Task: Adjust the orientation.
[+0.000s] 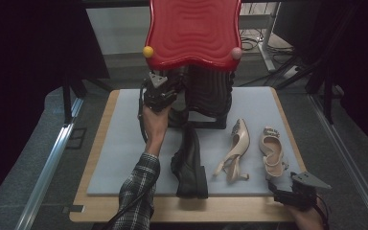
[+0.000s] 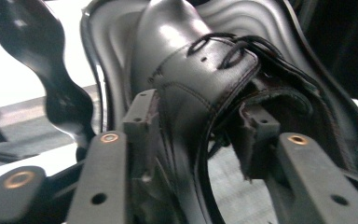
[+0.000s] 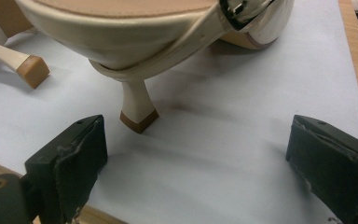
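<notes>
Black shoe (image 2: 191,88) clamped, left gripper (image 2: 196,135) reached fwd.

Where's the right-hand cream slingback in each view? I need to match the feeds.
High view: cream slingback, right side of the mat, just ahead of the right tool.
Right gripper view: top centre, its heel standing on the mat beyond the open jaws.
Shared landmark: the blue-grey mat.

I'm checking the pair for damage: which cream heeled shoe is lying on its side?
The left cream shoe, next to the black shoe, is tipped on its side. The other cream shoe, nearest the right gripper, stands upright.
</notes>
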Motion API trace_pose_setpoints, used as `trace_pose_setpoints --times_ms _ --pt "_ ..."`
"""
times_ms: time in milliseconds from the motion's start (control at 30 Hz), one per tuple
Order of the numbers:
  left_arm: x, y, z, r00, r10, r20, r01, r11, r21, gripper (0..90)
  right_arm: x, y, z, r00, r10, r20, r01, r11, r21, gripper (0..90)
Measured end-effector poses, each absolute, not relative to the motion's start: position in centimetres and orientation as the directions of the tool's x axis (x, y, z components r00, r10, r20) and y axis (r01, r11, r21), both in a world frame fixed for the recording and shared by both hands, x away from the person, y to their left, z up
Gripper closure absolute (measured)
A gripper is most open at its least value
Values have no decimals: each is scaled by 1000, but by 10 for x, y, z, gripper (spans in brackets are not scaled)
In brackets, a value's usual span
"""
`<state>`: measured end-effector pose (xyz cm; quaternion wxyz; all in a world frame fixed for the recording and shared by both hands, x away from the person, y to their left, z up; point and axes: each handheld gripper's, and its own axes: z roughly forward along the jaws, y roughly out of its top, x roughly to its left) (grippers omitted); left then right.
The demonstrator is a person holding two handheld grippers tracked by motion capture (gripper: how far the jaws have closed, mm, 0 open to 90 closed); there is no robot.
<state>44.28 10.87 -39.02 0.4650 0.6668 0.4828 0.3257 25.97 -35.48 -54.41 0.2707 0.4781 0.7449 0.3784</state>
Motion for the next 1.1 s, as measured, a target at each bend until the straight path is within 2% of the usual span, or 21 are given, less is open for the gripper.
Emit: trace_pose_setpoints --times_ms 233,533,633,800,833,867,1000,1100 --pt "428 117 -391 371 927 -60 318 -66 946 418 260 -355 -544 -396 917 -41 508 256 823 48" --pt "392 136 -389 440 894 -83 282 -50 958 460 260 -355 -544 -396 917 -42 508 257 822 48" --pt "381 146 -391 449 889 -86 273 -45 961 513 260 -355 -544 -396 917 -42 508 257 822 48" --pt "366 156 -399 473 877 -84 281 -59 958 671 260 -355 -544 -396 917 -43 507 258 822 48" --pt "362 158 -403 479 874 -88 288 -61 956 671 260 -355 -544 -396 917 -42 508 257 822 48" --pt "359 159 -406 486 869 -90 292 -64 954 741 260 -355 -544 -396 917 -43 507 258 822 48" --pt "350 160 -429 543 833 -106 326 -92 941 871 260 -355 -544 -396 917 -43 508 258 822 47" --pt "348 158 -439 566 816 -117 340 -102 935 895 260 -355 -544 -396 917 -44 507 258 822 48"
